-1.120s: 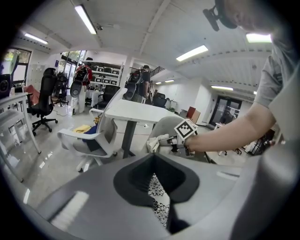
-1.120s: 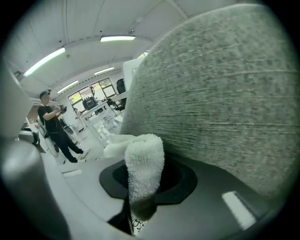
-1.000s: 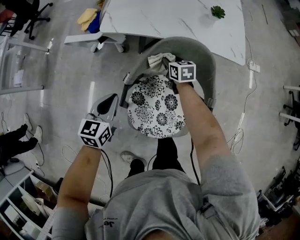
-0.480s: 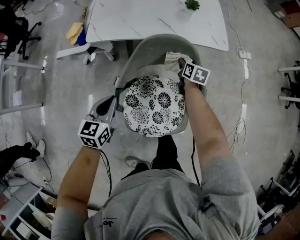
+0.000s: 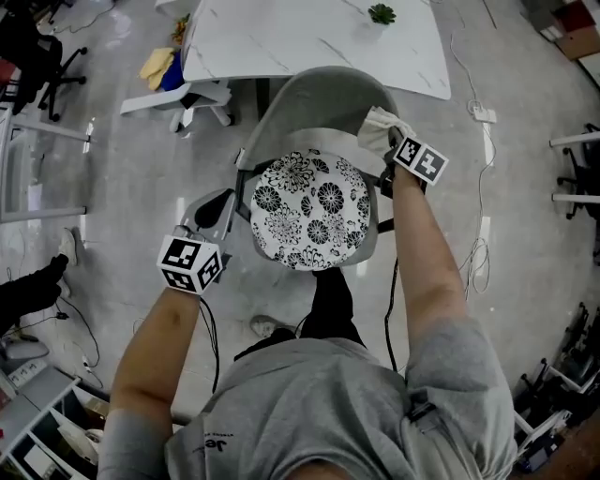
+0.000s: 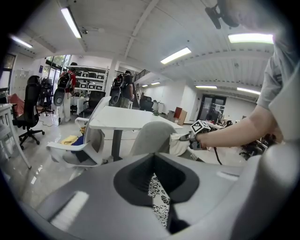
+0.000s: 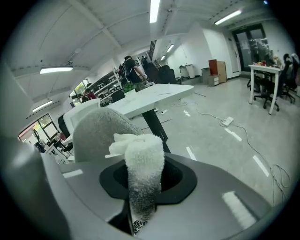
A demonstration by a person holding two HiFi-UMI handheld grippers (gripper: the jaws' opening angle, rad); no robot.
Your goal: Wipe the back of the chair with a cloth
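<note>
Between the right gripper's (image 7: 138, 213) jaws a fluffy white cloth (image 7: 144, 164) is showing pale against the grey chair back (image 7: 96, 133) beyond them. The seat cushion (image 5: 307, 211) is wearing a black-and-white flower print; the table (image 5: 309, 37) is gleaming white, faintly veined.

Under you it's grey polished floor (image 5: 122, 169), running out on every side. The chair (image 5: 323, 103) stands on it right in front of you, a flower-print cushion (image 5: 307, 211) lying on its seat. Just past the chair's back, a white marbled table (image 5: 309, 42) stands on the floor, with one small green plant (image 5: 381, 13) near its far edge. Left of the table there's a white chair (image 5: 173, 94) with a yellow rag (image 5: 156, 64) on it. Off to your right a power strip (image 5: 482, 114) lies on the floor, its white cable (image 5: 487, 225) trailing back your way. Far left, a black office chair (image 5: 37, 47).
</note>
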